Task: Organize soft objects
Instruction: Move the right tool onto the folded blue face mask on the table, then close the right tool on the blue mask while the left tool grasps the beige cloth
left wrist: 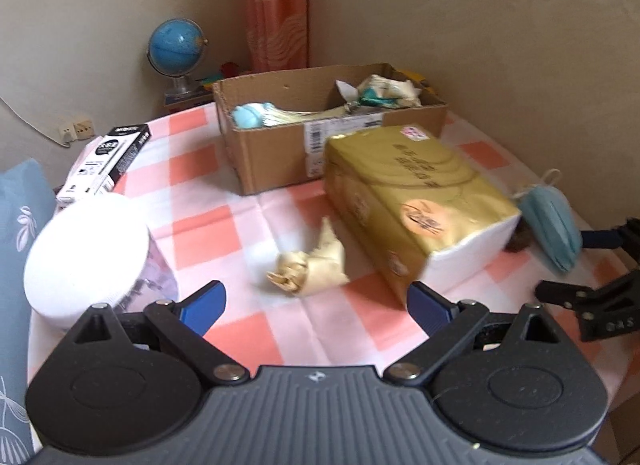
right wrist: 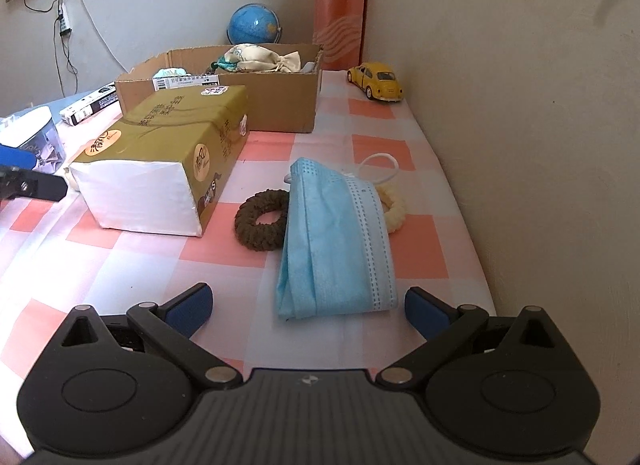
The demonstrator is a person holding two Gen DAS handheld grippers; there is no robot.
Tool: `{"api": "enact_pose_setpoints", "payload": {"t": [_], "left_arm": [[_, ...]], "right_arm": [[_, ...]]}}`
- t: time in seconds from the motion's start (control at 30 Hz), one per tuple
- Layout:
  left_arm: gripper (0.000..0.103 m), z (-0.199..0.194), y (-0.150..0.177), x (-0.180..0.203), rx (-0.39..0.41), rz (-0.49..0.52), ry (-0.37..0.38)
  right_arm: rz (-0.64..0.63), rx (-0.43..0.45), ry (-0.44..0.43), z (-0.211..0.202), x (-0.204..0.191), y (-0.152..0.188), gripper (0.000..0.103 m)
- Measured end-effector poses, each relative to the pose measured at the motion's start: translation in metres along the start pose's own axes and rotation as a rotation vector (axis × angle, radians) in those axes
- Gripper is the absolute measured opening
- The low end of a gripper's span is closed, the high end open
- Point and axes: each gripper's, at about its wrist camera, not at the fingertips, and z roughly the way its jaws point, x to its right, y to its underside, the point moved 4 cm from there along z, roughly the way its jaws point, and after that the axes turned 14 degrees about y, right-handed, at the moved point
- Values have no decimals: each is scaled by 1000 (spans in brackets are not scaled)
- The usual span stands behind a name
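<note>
A cardboard box at the back of the table holds a cream pouch and other soft items. A gold tissue pack lies in front of it. A small cream cloth pouch lies just ahead of my open, empty left gripper. A folded blue face mask lies just ahead of my open, empty right gripper, over a brown scrunchie and a cream scrunchie.
A white-lidded clear jar and a black-and-white carton stand at the left. A yellow toy car sits by the right wall. A blue globe stands behind the table. The checked tablecloth ends near the wall.
</note>
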Motion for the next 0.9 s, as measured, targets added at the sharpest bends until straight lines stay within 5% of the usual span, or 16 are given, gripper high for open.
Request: {"api": "enact_pose_setpoints", "payload": {"t": [0.13, 0.23, 0.47, 0.67, 0.9], "left_arm": [[91, 3, -6, -7, 23, -18, 8], [71, 9, -8, -8, 20, -22, 17], [66, 22, -8, -12, 26, -41, 30], [40, 35, -9, -18, 19, -68, 49], [38, 34, -7, -20, 18, -80, 59]], "right_arm": [[8, 7, 9, -1, -1, 0, 103], [14, 24, 14, -2, -1, 3, 103], [20, 30, 20, -3, -2, 4, 103], [18, 33, 17, -5, -3, 6, 103], [17, 37, 21, -6, -4, 5, 103]]}}
